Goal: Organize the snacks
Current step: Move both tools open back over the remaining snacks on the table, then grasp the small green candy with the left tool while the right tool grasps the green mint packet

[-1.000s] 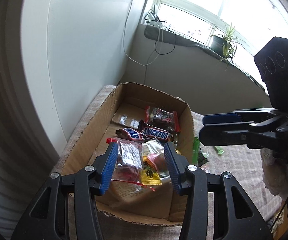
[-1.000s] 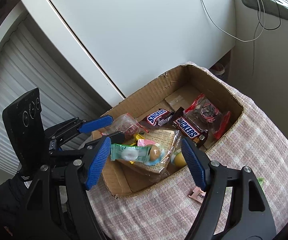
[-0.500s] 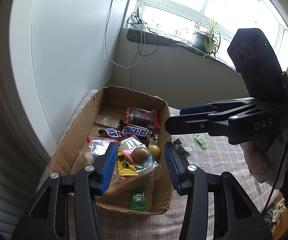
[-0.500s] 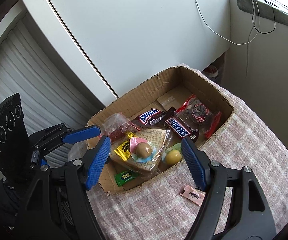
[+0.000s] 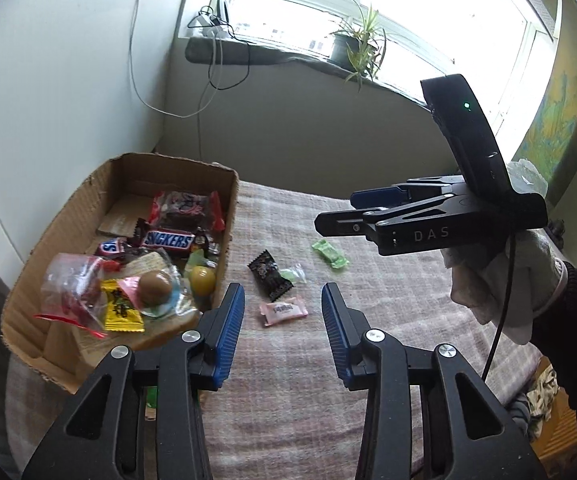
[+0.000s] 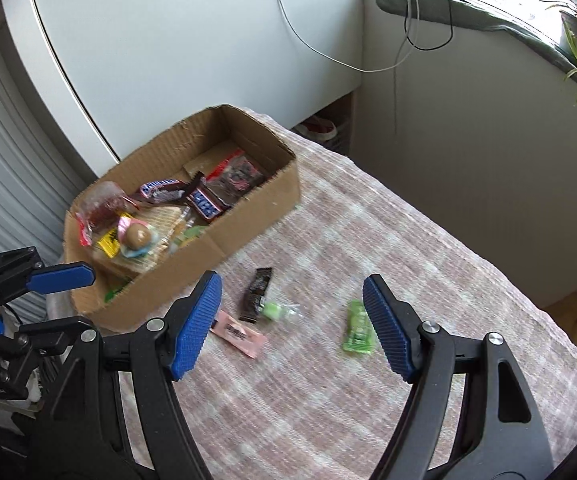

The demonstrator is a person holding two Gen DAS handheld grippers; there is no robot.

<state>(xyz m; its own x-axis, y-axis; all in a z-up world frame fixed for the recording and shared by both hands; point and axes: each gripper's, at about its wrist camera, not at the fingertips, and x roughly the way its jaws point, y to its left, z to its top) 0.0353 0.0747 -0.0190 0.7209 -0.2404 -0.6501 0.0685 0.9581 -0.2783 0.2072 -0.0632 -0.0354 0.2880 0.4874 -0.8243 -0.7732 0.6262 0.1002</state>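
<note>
A cardboard box [image 5: 224, 184] [image 6: 248, 216] holds Snickers bars, a red bag and several wrapped sweets. On the checked cloth beside it lie a black candy [image 5: 270, 274] [image 6: 256, 294], a pink candy [image 5: 284, 310] [image 6: 236, 332], a pale clear-wrapped candy [image 5: 294, 274] [image 6: 276, 310] and a green candy [image 5: 330, 254] [image 6: 358, 328]. My left gripper [image 5: 281, 292] [image 6: 88, 300] hovers over the pink candy, its jaws closing with nothing pressed between them. My right gripper [image 6: 291, 282] [image 5: 336, 210] hangs above the loose candies, its jaws also closing, empty.
A white cabinet [image 6: 192, 40] stands behind the box. Cables [image 5: 208, 80] hang from the window sill, which carries a potted plant [image 5: 358, 48]. A gloved hand [image 5: 488, 280] holds the right gripper. The cloth-covered table drops off at its right edge [image 6: 528, 280].
Both grippers have swung away from the box to the loose candies on the cloth at its right. Each pair of jaws has narrowed a little.
</note>
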